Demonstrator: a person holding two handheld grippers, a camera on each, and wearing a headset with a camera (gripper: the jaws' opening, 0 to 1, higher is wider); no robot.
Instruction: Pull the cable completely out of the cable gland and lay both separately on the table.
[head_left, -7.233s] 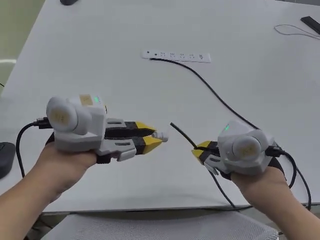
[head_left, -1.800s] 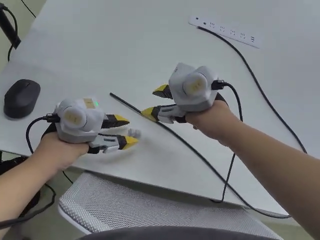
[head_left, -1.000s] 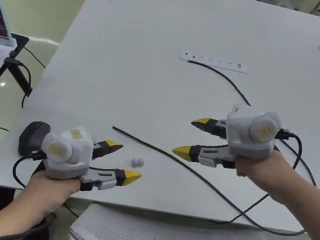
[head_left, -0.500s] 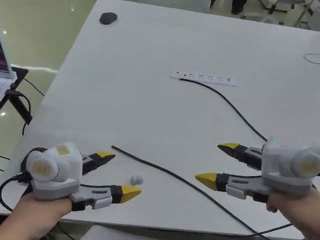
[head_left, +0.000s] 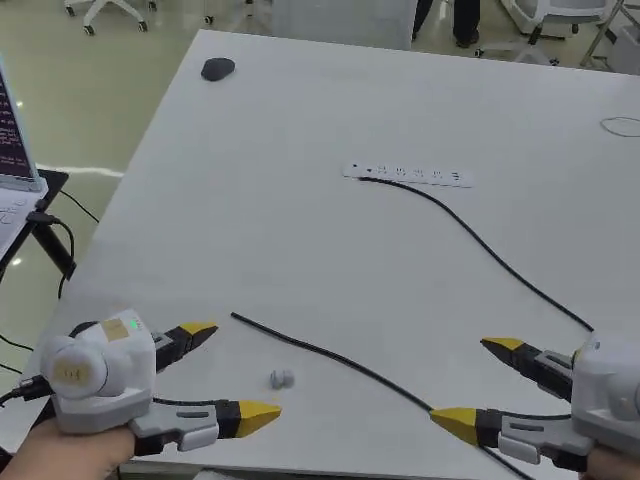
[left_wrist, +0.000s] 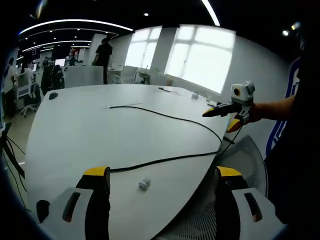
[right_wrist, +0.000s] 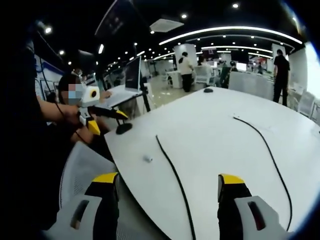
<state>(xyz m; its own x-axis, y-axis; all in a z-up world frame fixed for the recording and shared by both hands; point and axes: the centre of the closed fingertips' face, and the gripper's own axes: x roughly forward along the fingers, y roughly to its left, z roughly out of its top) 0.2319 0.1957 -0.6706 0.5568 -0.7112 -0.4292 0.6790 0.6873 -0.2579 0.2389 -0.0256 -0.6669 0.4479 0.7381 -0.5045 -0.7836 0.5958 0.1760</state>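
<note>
The small grey cable gland (head_left: 281, 378) lies alone on the white table (head_left: 300, 230) near the front edge. The thin black cable (head_left: 330, 355) lies just behind it, apart from it, running diagonally to the right. My left gripper (head_left: 238, 370) hovers open to the left of the gland, holding nothing. My right gripper (head_left: 468, 380) is open at the front right, near the cable's right stretch. The left gripper view has the gland (left_wrist: 144, 184) and cable (left_wrist: 165, 160) ahead of its open jaws. In the right gripper view, the gland (right_wrist: 147, 159) lies left of the cable (right_wrist: 172, 167).
A white power strip (head_left: 405, 175) with its own black cord (head_left: 480, 245) lies mid-table. A black mouse (head_left: 217, 68) sits at the far left corner, another mouse (right_wrist: 123, 128) near the left edge. A laptop (head_left: 10, 150) stands off the table's left side. A mesh chair (right_wrist: 85, 170) is below the front edge.
The left gripper has let go of the gland and the right of the cable; both now lie on the table. Both open grippers have drawn back toward the front edge, and the head camera has tilted up.
</note>
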